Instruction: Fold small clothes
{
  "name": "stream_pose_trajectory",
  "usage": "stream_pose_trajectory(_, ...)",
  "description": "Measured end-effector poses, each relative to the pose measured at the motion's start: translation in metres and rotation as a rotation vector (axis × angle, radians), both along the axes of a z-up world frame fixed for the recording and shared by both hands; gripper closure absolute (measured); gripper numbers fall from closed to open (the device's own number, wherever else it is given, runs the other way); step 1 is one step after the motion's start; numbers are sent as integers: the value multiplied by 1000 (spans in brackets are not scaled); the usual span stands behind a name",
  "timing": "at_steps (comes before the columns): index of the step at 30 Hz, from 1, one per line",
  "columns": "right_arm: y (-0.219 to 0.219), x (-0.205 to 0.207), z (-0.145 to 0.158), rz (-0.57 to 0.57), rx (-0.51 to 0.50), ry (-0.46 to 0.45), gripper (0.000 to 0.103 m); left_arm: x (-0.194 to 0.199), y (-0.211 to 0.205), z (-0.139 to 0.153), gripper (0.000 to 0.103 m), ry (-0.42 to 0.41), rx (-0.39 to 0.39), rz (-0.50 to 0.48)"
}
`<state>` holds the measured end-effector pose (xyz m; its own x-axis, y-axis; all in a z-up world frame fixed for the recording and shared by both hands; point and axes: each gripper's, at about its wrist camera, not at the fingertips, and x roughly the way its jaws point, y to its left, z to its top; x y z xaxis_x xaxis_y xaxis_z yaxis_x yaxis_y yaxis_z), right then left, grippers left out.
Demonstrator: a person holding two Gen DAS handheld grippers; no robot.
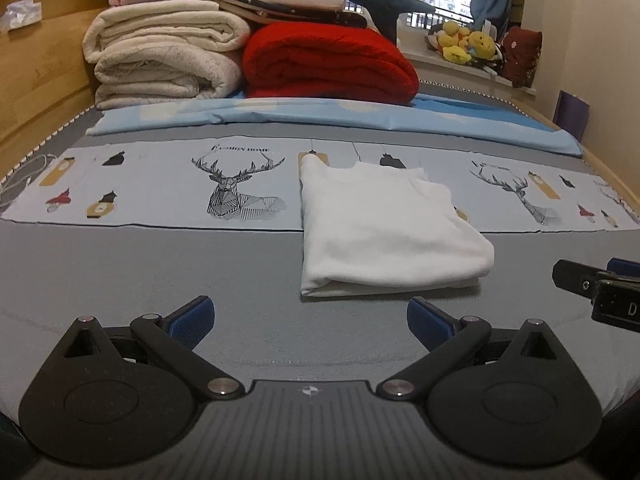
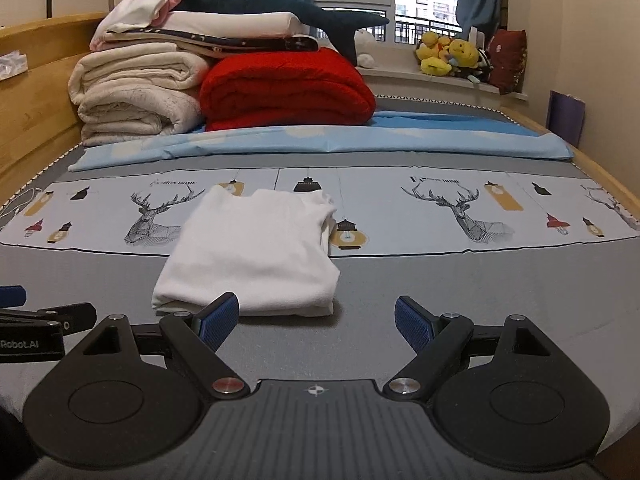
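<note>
On the printed cloth band (image 1: 160, 184) across the bed, small capitals above the deer head in the middle left of the left wrist view read about "FASHION HOME", the first letters unclear. In the right wrist view the same line above both deer is too blurred to read. At the lower left of that view, the left tool (image 2: 32, 340) bears "Robot.AI", cut by the frame edge. At the right edge of the left wrist view, the right tool (image 1: 616, 308) shows a single "D".
</note>
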<state>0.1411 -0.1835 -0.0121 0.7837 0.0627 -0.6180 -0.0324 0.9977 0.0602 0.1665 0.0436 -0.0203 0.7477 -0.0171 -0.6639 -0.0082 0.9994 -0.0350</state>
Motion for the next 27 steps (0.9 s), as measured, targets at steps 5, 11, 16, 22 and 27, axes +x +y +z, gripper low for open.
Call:
stream_pose_trajectory(5,2,0,0,8,0,-5,17,3,2,-2,0,17,-13,12)
stream_pose_trajectory(11,7,0,0,30,-14,-9,17,2,3,-2,0,9,-11,16)
stream_pose_trajectory(16,10,-1,1,47,-27,-13,17,2,3,-2,0,11,-11,9)
stream_pose_trajectory(22,11,0,0,51,-32,-7,17,2,4,-3,0,11,-17,-1)
stream_pose_trajectory(27,11,1,0,52,-35,-6,17,1,4,-3,0,8,-19,-8)
